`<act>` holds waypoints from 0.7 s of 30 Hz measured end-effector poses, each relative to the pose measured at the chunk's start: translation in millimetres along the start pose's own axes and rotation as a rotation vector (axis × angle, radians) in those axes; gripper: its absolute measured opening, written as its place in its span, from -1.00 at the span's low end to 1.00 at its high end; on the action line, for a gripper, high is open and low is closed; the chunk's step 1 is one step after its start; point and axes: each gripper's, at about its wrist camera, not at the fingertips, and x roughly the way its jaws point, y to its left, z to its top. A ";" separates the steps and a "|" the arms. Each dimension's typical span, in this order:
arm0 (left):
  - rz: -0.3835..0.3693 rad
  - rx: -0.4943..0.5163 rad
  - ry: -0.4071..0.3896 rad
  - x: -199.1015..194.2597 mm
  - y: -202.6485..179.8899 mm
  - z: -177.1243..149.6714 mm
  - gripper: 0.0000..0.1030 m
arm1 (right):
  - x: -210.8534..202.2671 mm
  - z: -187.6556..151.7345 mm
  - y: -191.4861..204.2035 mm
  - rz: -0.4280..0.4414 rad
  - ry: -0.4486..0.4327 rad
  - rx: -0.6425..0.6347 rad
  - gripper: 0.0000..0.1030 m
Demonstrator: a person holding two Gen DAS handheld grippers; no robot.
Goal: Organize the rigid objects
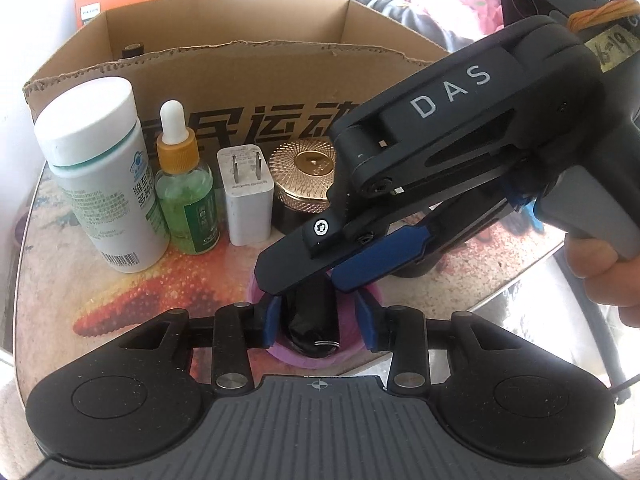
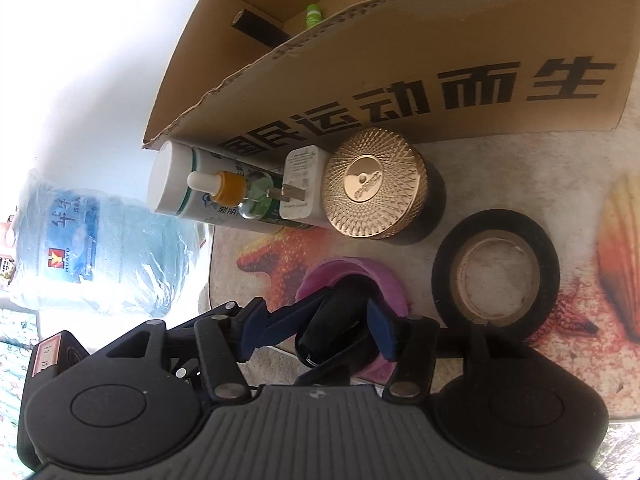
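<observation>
A purple cup (image 1: pixel 352 316) (image 2: pixel 360 276) stands on the table's near edge with a black cylinder with a metal ring (image 1: pixel 312 320) (image 2: pixel 332 324) in it. My left gripper (image 1: pixel 320 320) has its blue pads against the cup's sides. My right gripper (image 2: pixel 316 320) (image 1: pixel 320 276) reaches into the cup, shut on the black cylinder. Behind stand a white bottle (image 1: pixel 100 184) (image 2: pixel 176 184), a green dropper bottle (image 1: pixel 188 196) (image 2: pixel 244 196), a white charger (image 1: pixel 248 196) (image 2: pixel 302 184) and a gold-lidded jar (image 1: pixel 308 176) (image 2: pixel 374 184).
An open cardboard box (image 1: pixel 224 92) (image 2: pixel 400 64) stands behind the row, with a black tube (image 2: pixel 256 26) and a green item (image 2: pixel 314 16) inside. A roll of black tape (image 2: pixel 496 272) lies right of the cup. A water jug (image 2: pixel 96 252) stands off the table, left.
</observation>
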 end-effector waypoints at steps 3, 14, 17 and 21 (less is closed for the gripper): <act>0.000 -0.009 -0.006 -0.2 0.9 -1.3 -0.30 | -1.7 -0.3 -4.3 0.019 -0.012 0.014 0.15; 0.021 0.031 -0.078 -13.4 -7.9 -7.0 -0.69 | -9.9 -9.2 -23.2 0.086 -0.056 0.081 0.07; 0.042 0.072 -0.075 -11.0 -16.3 -6.4 -0.69 | -11.3 -11.4 -28.5 0.095 -0.063 0.096 0.05; 0.036 0.065 -0.034 -3.8 -16.3 -2.7 -0.66 | -8.9 -13.5 -31.2 0.082 -0.066 0.094 0.05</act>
